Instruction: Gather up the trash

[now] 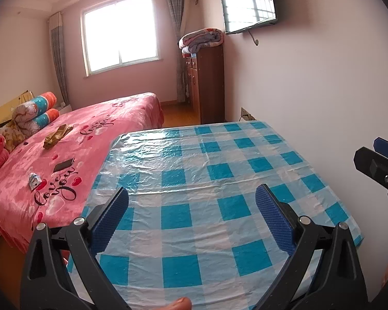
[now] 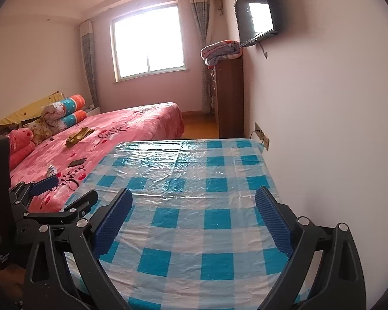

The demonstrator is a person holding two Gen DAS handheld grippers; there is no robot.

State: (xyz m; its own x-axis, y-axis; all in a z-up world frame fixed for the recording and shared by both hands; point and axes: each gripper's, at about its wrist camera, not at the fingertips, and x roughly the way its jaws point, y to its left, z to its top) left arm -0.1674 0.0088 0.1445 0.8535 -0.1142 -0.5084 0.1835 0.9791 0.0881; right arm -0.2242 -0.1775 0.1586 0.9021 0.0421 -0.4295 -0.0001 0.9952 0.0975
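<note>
Trash is nowhere on the checked bench (image 1: 219, 180), the likeliest piece being a small crumpled wrapper (image 1: 35, 180) on the pink bed (image 1: 111, 118), so collecting looks unstarted, with left gripper (image 1: 191, 222) and right gripper (image 2: 194, 222) both wide open, empty.

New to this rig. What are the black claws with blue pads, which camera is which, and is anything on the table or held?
Each claw is a handheld two-finger gripper; a person carries one per hand, no robot arm. Each picture comes from a fisheye camera on one gripper, looking forward along its fingers.

The left wrist view shows the left gripper open, with the right one at the frame's right edge. The right wrist view shows the right gripper open. Neither holds anything.

Both hover over a table with a blue-checked plastic cloth; nothing visible lies on it. On the pink bed lie a phone, a small crumpled wrapper, possibly trash, and a gold-brown item.
</note>
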